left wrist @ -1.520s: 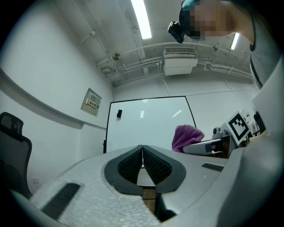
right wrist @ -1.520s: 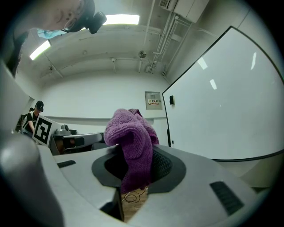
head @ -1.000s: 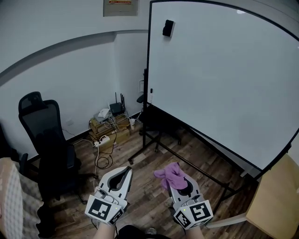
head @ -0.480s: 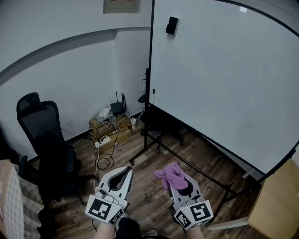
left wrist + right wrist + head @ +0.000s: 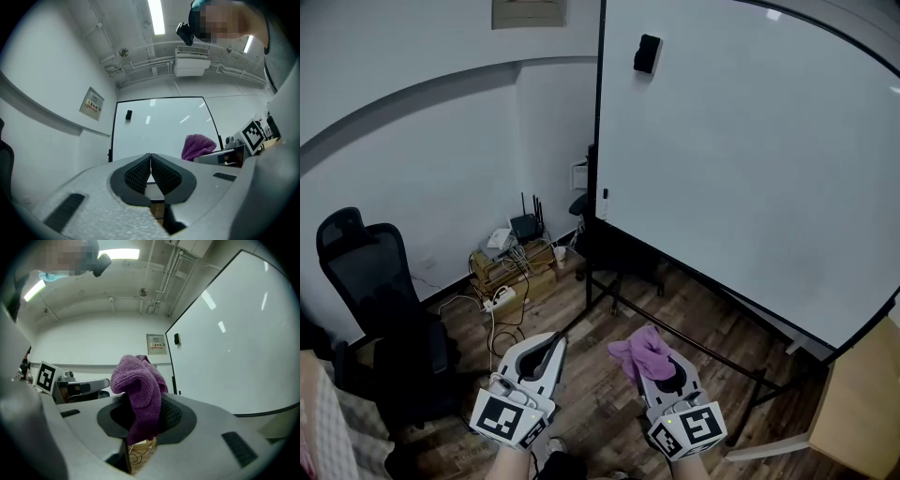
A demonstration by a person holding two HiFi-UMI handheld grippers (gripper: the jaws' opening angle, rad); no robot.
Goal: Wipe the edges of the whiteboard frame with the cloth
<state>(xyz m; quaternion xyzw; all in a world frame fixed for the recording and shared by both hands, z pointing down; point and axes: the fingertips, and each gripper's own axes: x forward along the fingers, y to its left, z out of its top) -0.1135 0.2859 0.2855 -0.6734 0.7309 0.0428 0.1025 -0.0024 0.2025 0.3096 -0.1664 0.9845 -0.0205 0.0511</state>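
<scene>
A large whiteboard (image 5: 750,159) with a thin black frame (image 5: 600,122) stands on a black wheeled stand at the right; a black eraser (image 5: 647,53) sticks near its top left corner. My right gripper (image 5: 654,354) is low in the head view, shut on a purple cloth (image 5: 642,352) that bunches up over its jaws; the cloth (image 5: 140,390) fills the middle of the right gripper view. My left gripper (image 5: 548,349) hangs beside it, shut with nothing held, its ribbed pads (image 5: 161,173) pressed together. Both grippers are well short of the board.
A black office chair (image 5: 380,309) stands at the left. Cardboard boxes (image 5: 511,267) with routers and cables sit in the wall corner, and a power strip (image 5: 497,300) lies on the wooden floor. A wooden table corner (image 5: 862,412) shows at the lower right.
The head view has shifted: the chair and boxes slid left and the whiteboard's left edge sits closer. Both grippers keep their places and their states, the cloth still held.
</scene>
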